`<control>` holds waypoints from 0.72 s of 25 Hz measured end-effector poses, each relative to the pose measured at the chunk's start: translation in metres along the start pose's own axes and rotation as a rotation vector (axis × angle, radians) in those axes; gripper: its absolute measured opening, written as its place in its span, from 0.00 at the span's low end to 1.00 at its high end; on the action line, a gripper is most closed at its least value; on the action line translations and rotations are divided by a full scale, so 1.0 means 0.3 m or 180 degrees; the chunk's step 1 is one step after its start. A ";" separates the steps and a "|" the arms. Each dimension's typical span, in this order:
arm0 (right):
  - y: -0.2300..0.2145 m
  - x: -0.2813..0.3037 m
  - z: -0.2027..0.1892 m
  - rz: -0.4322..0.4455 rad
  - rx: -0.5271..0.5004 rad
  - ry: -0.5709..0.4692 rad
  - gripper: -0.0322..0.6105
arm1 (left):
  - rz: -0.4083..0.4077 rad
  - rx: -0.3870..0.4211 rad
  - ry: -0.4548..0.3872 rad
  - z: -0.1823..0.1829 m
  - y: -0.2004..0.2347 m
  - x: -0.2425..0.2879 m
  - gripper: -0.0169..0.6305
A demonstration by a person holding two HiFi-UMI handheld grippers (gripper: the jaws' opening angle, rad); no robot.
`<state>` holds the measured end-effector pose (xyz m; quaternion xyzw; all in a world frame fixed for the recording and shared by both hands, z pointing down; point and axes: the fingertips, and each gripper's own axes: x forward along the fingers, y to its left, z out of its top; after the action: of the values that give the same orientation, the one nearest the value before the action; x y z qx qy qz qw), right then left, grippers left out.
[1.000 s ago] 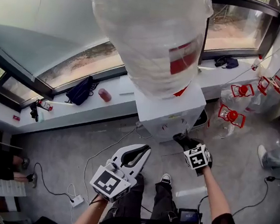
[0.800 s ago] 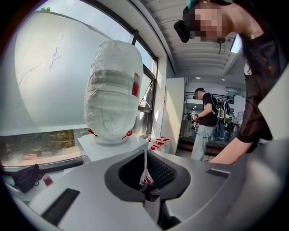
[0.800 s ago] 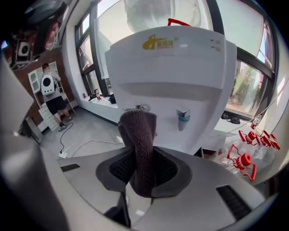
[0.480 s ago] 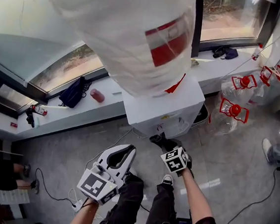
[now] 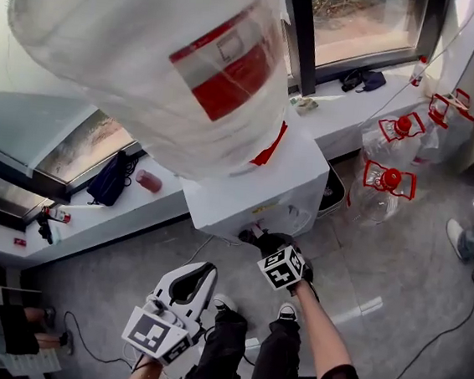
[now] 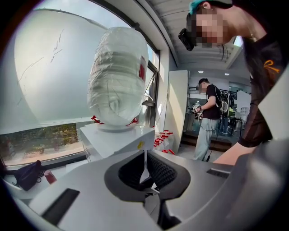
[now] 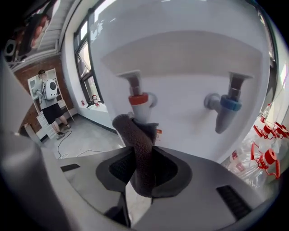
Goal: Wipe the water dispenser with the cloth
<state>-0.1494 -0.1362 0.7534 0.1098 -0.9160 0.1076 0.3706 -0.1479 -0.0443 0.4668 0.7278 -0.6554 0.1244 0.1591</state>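
The white water dispenser (image 5: 259, 182) carries a large wrapped bottle (image 5: 150, 57) on top. My right gripper (image 5: 260, 238) is at its front, shut on a dark cloth (image 7: 137, 149). In the right gripper view the cloth's top end touches the red tap (image 7: 140, 101); the blue tap (image 7: 223, 106) is to its right, untouched. My left gripper (image 5: 201, 271) hangs lower and to the left, away from the dispenser, its jaws shut with nothing between them. In the left gripper view (image 6: 145, 155) the dispenser (image 6: 119, 140) and bottle (image 6: 118, 76) stand ahead.
Empty water bottles with red handles (image 5: 385, 179) stand on the floor right of the dispenser. A window sill behind holds a black bag (image 5: 107, 179) and small items. Cables lie on the floor. Another person (image 6: 207, 117) stands farther off, and a shoe (image 5: 465, 238) shows at right.
The head view has swung, so the bottle now fills more of the picture. The right gripper with the cloth has stayed at the dispenser's front, near the taps. The left gripper has sunk slightly.
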 end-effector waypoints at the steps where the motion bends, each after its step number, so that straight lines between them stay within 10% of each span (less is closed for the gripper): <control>1: -0.028 0.004 -0.004 -0.0040 0.0061 0.0000 0.22 | 0.0003 0.0011 -0.0002 0.002 0.000 0.012 0.06; 18: -0.596 -0.210 -0.104 -0.1071 0.1064 -0.0143 0.22 | -0.0293 0.0235 0.0004 0.041 -0.114 0.136 0.06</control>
<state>-0.0345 -0.2901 0.7518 0.3231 -0.8623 0.1920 0.3395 -0.1097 -0.0833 0.4689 0.7625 -0.6161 0.1415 0.1382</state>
